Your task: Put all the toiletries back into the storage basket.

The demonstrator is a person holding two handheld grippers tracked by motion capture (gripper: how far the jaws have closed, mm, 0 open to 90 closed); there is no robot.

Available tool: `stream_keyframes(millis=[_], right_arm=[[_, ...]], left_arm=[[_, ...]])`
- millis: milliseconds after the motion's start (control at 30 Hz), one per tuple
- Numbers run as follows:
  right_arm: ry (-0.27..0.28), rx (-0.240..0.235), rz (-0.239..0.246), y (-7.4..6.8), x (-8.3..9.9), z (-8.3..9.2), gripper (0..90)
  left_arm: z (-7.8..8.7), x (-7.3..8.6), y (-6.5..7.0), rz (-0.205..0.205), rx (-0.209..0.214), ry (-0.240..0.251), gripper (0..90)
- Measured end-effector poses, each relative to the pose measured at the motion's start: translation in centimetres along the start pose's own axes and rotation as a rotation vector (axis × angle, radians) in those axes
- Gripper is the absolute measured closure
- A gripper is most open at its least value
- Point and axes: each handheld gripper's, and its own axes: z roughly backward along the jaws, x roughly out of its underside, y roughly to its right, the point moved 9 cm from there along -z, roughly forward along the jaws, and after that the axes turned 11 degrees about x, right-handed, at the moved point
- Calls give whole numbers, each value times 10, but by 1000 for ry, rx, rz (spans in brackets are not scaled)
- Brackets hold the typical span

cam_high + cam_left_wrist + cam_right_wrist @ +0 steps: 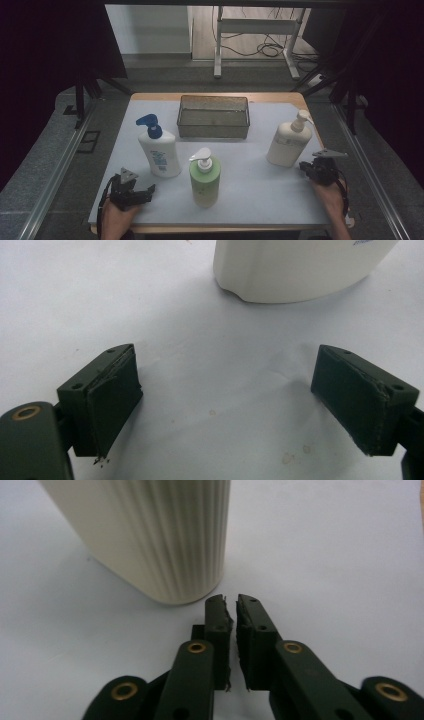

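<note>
The right claw (pixel 231 602) has its jaws pressed together on nothing, the tips just beside the foot of the cream ribbed plastic pump bottle (pixel 150 535) and aimed past its right flank. In that state it cannot take the bottle; a push forward would, I judge, nudge the base and tip the tall, narrow body, or skid it off toward the right edge of the counter (pixel 260 195). The jaws need to spread wide before they go round it. The ribs may give the pads some bite, though the rounded wall could let them slide if they close off-centre.

The left claw (pixel 225 405) stands spread and empty over bare counter, with the base of the white plastic bottle with the blue pump (pixel 295 270) a little ahead. A hasty reach could knock that bottle too.

In the high view the cream bottle (pixel 289 142) stands upright near the right edge, its white pump head (pixel 301 119) on top, with the right claw (pixel 306 167) close to its base. The green bottle with a white pump (pixel 205 180) stands mid-counter toward the front edge, and the grey rectangular tray (pixel 213 131) sits at the back.
</note>
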Motion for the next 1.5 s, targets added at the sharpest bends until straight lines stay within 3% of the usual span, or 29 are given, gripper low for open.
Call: stream_keyframes(millis=[167, 700, 1033, 1233, 1500], right_arm=[[1, 1, -5, 5, -6, -8, 898], [18, -33, -20, 7, -25, -33, 899], [28, -50, -10, 4, -25, -30, 899], [30, -83, 11, -7, -23, -27, 898], [32, -90, 30, -17, -21, -22, 898]], left_arm=[[0, 0, 0, 0, 0, 0, 116], [0, 0, 0, 0, 0, 1, 116], [0, 0, 0, 0, 0, 0, 116], [0, 0, 0, -1, 0, 0, 116], [0, 0, 0, 0, 0, -1, 116]])
